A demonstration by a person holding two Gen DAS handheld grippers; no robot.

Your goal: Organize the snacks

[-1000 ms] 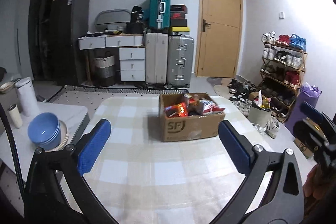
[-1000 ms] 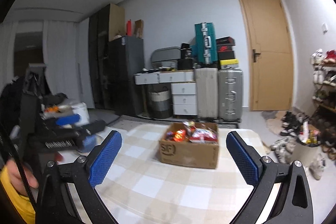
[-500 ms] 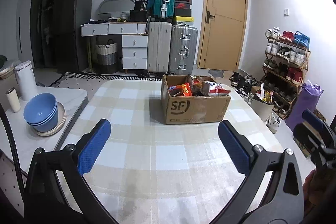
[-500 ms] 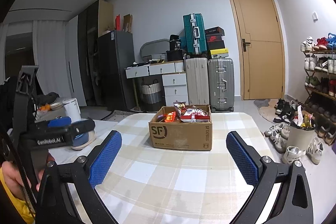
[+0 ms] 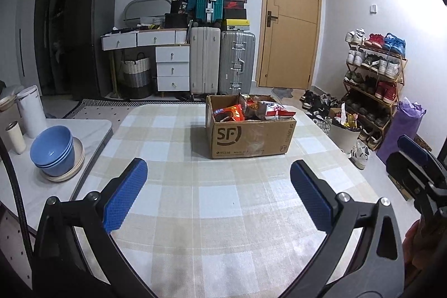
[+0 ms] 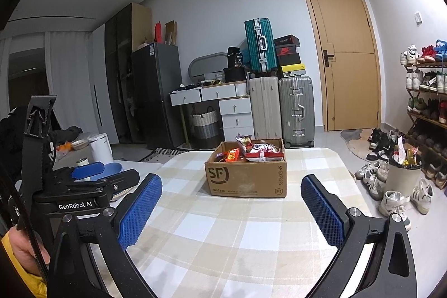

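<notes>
A brown cardboard box marked SF stands on the checked tablecloth toward the far side; it also shows in the right wrist view. It holds several snack bags, red, orange and white. My left gripper is open and empty, over the cloth short of the box. My right gripper is open and empty, also short of the box. The left gripper's body shows at the left of the right wrist view.
Stacked blue bowls on a plate, a white kettle and a cup stand on a side table at left. A shoe rack and a bin stand right. Suitcases and drawers line the back wall.
Both grippers have moved forward and lower toward the box, which now looks larger and nearer. Both stay open and empty.
</notes>
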